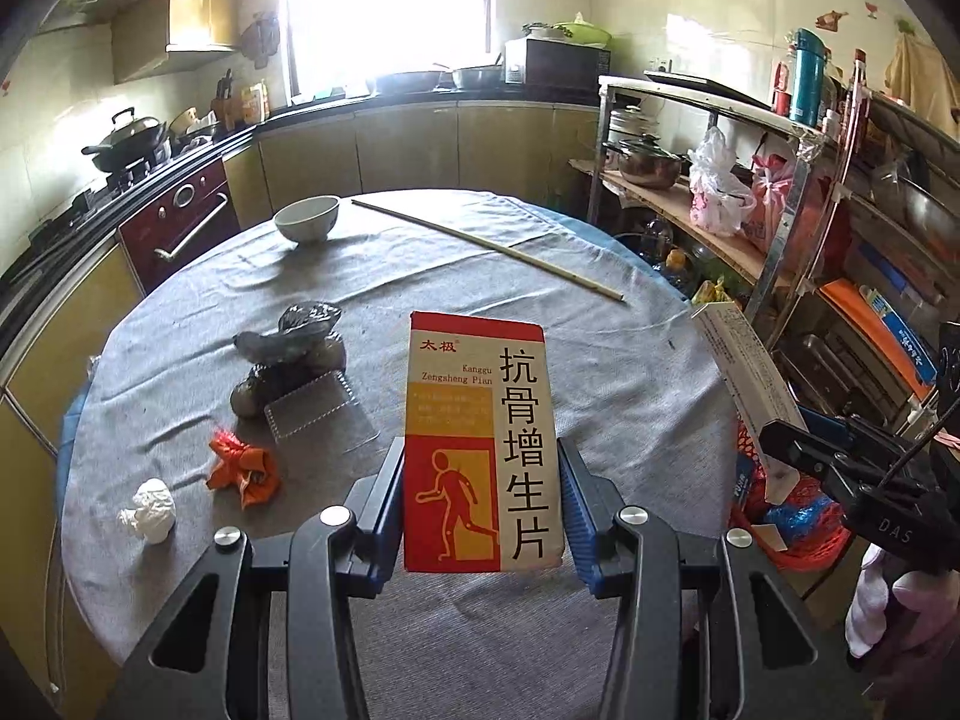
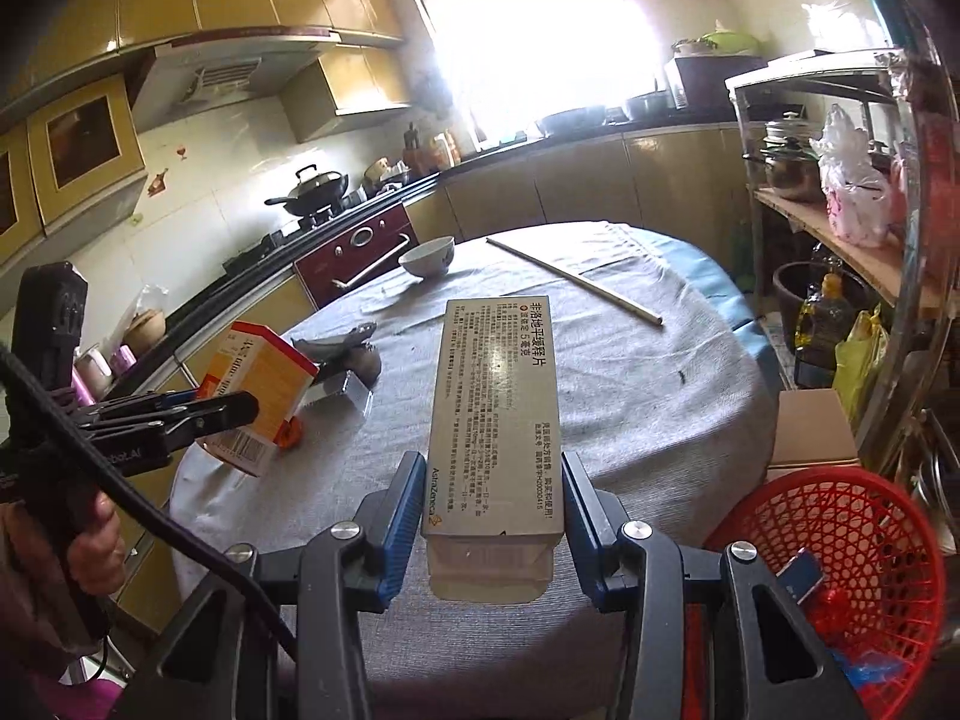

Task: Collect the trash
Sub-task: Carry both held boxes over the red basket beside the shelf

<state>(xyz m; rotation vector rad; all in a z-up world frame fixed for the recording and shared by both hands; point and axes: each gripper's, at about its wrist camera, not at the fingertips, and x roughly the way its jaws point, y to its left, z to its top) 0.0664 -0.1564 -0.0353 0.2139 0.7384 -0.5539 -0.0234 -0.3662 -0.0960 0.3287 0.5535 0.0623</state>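
My left gripper [image 1: 480, 480] is shut on a red, yellow and white medicine box [image 1: 480, 438], held above the grey-clothed round table [image 1: 630, 372]. My right gripper [image 2: 493, 492] is shut on a long beige medicine box [image 2: 498, 414]. Each gripper shows in the other's view, the right one [image 1: 798, 450] at the table's right edge, the left one [image 2: 240, 405] at the left. On the table lie a crumpled white paper [image 1: 153, 509], an orange wrapper [image 1: 243, 471], a clear plastic tray [image 1: 312, 414] and dark crumpled bags [image 1: 288, 354]. A red mesh basket [image 2: 852, 552] holding some trash stands beside the table at the right.
A white bowl [image 1: 307, 217] and a long thin stick [image 1: 486, 247] lie at the table's far side. A metal shelf rack [image 1: 792, 192] with pots and bags stands to the right. Kitchen counters and a stove [image 1: 120, 174] run along the left and back.
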